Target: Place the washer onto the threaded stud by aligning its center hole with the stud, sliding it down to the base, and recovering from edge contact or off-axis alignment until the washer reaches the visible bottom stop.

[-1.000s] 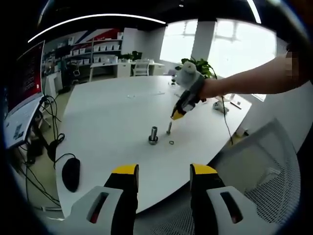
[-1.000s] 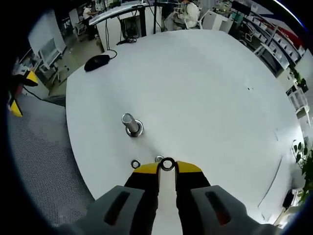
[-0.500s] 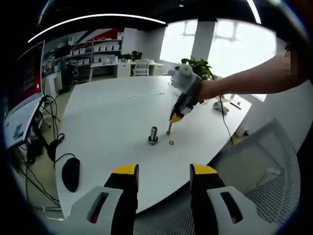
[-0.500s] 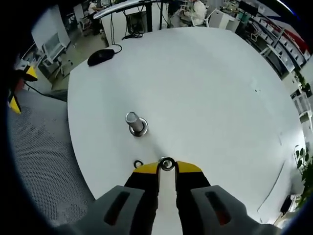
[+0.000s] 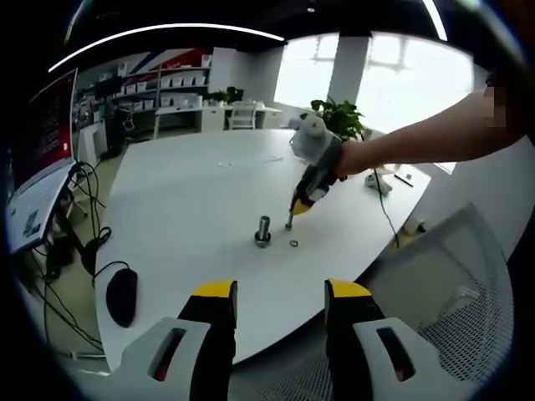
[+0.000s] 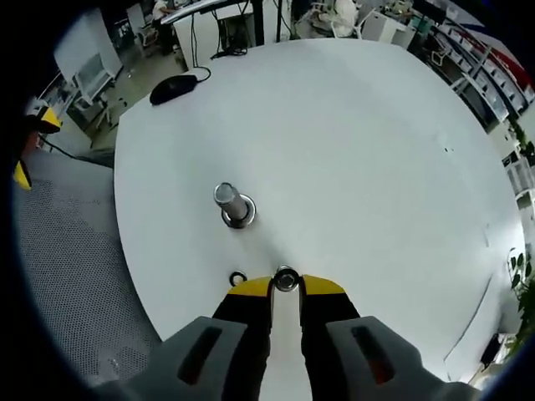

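A broad white round table (image 6: 376, 167) spreads under both views, a mesh chair (image 5: 468, 284) pulled up at its edge, and a black computer mouse (image 6: 175, 86) sits near the far rim in the right gripper view. Near the table's middle stands the threaded stud (image 6: 231, 205) — upright on its round base, top end bare. The right gripper (image 6: 286, 286) comes in low over the table with its yellow-tipped jaws drawn close, pinching a small metal washer (image 6: 286, 278) right at the tips, hole showing between them. That washer sits short of the stud, nearer the camera and a little to the right of it, apart from it. A second washer (image 6: 238, 277) lies flat on the table just beside the left jaw tip. In the left gripper view the left gripper (image 5: 280, 292) hangs back over the table edge, jaws spread with nothing between them, while the right gripper (image 5: 299, 205), held in a hand (image 5: 355, 156), points down just beside the stud (image 5: 263, 230), the loose washer (image 5: 293, 243) lying close by.
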